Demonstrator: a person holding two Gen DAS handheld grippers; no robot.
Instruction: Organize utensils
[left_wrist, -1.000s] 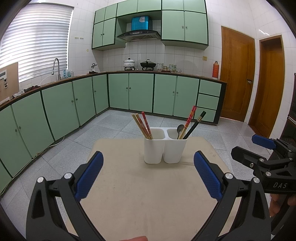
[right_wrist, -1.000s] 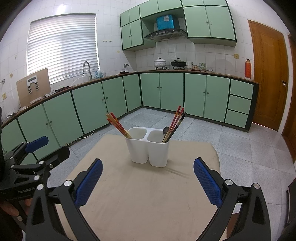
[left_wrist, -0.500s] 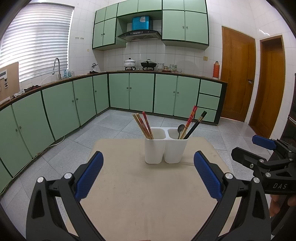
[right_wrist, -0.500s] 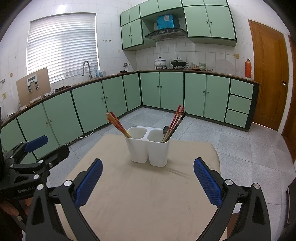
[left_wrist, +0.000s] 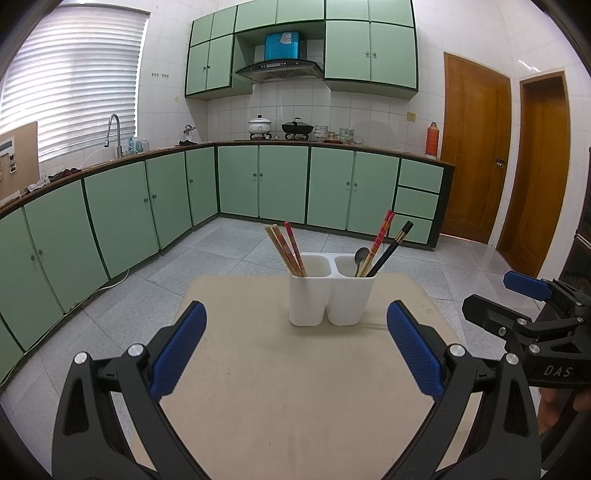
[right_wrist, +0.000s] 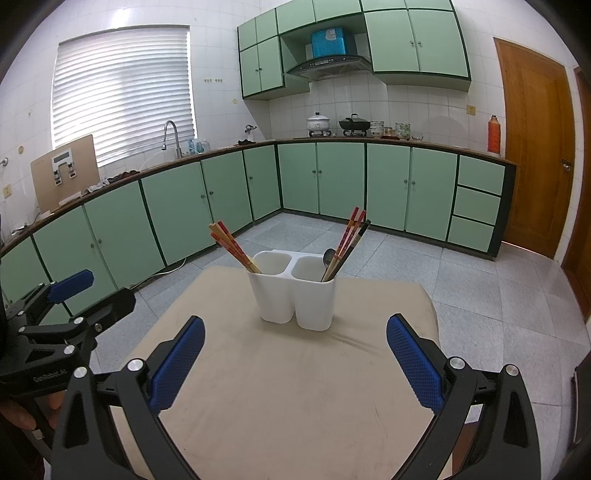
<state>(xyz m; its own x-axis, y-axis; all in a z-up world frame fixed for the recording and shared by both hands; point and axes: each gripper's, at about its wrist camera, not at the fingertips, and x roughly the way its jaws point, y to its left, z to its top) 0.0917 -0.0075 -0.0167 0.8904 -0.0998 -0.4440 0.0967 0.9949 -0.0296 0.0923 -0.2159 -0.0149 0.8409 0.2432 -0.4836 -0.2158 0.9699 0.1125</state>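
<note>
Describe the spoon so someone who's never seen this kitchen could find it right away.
Find the beige table in the middle of the green-cabinet kitchen; a white two-compartment holder stands on it. In its right compartment, among red and black chopsticks, is the spoon. It is the only metal piece, with a rounded grey bowl pointing up, shorter than the sticks beside it.

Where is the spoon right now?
The spoon stands in the right-hand compartment of the white holder on the beige table, beside the red and black chopsticks. Both wrist views show it there.
</note>
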